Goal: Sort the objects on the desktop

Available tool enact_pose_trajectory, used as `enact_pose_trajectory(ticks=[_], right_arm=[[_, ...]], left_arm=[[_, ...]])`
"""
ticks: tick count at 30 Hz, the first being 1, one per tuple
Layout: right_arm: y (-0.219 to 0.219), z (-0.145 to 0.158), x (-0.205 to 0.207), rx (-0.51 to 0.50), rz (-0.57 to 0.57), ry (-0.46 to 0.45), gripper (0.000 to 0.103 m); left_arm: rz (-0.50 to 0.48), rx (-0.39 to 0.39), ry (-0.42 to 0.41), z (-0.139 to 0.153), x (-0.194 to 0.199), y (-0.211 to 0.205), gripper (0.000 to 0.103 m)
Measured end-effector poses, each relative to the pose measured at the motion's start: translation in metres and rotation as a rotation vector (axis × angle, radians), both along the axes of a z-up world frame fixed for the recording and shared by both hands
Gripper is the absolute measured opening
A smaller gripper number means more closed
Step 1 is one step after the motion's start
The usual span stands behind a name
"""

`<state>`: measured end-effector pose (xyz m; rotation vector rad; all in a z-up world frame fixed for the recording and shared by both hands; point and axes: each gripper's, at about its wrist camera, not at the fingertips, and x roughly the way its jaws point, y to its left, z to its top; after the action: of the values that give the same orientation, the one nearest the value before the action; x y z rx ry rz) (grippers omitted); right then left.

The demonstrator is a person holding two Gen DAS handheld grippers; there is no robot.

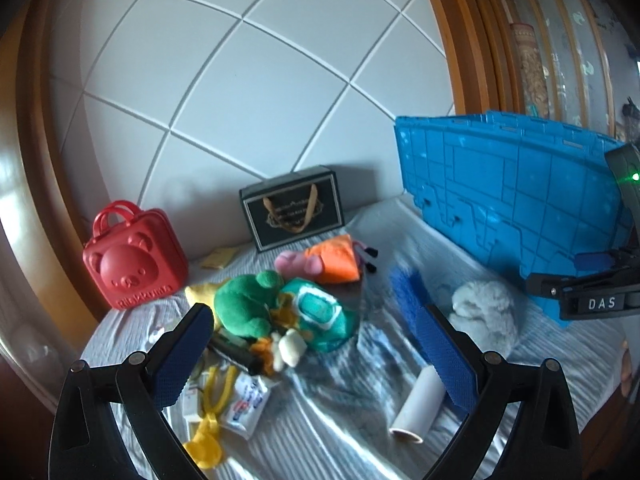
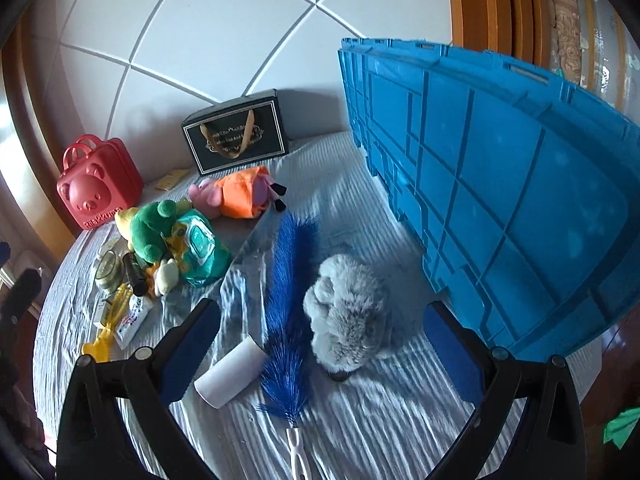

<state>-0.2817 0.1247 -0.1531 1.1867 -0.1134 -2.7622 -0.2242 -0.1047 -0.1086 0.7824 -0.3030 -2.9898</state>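
- The right gripper (image 2: 320, 344) hangs with its jaws spread wide and empty; the grey plush toy (image 2: 347, 316) sits between them, a little toward the right jaw and just ahead of the tips.
- Just left of that plush, still inside the jaw gap, lies the blue feather duster (image 2: 289, 304). Its long axis runs almost straight along the jaws' forward line, white handle (image 2: 298, 454) toward the camera and feathered tip pointing away toward the orange-and-pink plush (image 2: 240, 196).
- A white cardboard tube (image 2: 230, 374) lies touching the duster's left side by the left jaw, its axis slanted across the jaws.
- Right of the right jaw the blue folding crate (image 2: 500, 184) stands close, the likely place for sorted things.
- The left gripper (image 1: 316, 356) is likewise released and holds nothing; ahead between its jaws is bare striped cloth (image 1: 336, 412), with the green frog plush (image 1: 244, 304) and teal wipes pack (image 1: 320, 312) beyond the left jaw.
- My judgement: the right hand is nearer the grey plush and duster. To take the duster, the jaws would close across its shaft with no turn of the wrist.
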Motion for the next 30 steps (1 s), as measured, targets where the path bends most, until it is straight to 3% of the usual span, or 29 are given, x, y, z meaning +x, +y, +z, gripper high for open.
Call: enact_pose_trajectory(ticks=[9, 18, 30], right_arm=[[0.004, -0.046, -0.009, 0.059, 0.021, -0.071, 0.103], [0.008, -0.099, -0.035, 0.097, -0.027, -0.154, 0.103], [0.008, -0.122, -0.066, 0.142, -0.062, -0.182, 0.103]], left_arm=[[-0.023, 0.054, -0.136, -0.072, -0.004, 0.010, 0.102], [-0.068, 0.054, -0.287, -0.130, -0.016, 0.007, 0.102], [-0.365, 0.018, -0.337, -0.146, -0.045, 0.053, 0.102]])
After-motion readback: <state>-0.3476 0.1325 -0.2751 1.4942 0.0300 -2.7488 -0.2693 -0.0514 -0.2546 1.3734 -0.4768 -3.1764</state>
